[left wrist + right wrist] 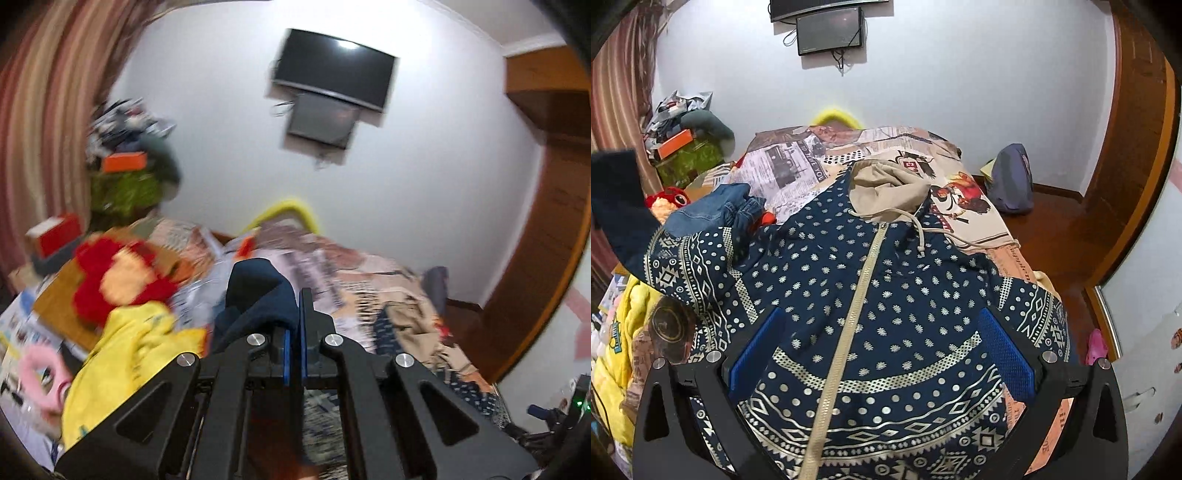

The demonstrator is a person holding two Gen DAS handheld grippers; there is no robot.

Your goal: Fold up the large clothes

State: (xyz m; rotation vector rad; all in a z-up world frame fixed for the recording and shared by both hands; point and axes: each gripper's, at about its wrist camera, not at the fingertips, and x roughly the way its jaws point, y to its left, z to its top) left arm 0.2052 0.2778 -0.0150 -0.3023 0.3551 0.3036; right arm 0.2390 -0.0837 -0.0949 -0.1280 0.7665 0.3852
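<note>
Navy patterned hoodie (886, 295) lay zipped across bed (798, 162), sleeve cuff (258, 291) at 12 o'clock pinched in closed left claw (293, 317), right claw (882, 347) spread wide, empty, above hem.

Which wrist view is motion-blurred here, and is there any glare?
Left wrist view: background smeared, the TV carries a glare spot, only the left gripper and its navy cloth look crisp. Right wrist view: sharp, patterned hoodie evenly lit, fisheye-bent edges.

I can make out newspaper-style print on the bedsheet (798, 162), far left; its letters stay too small and warped to read.
</note>
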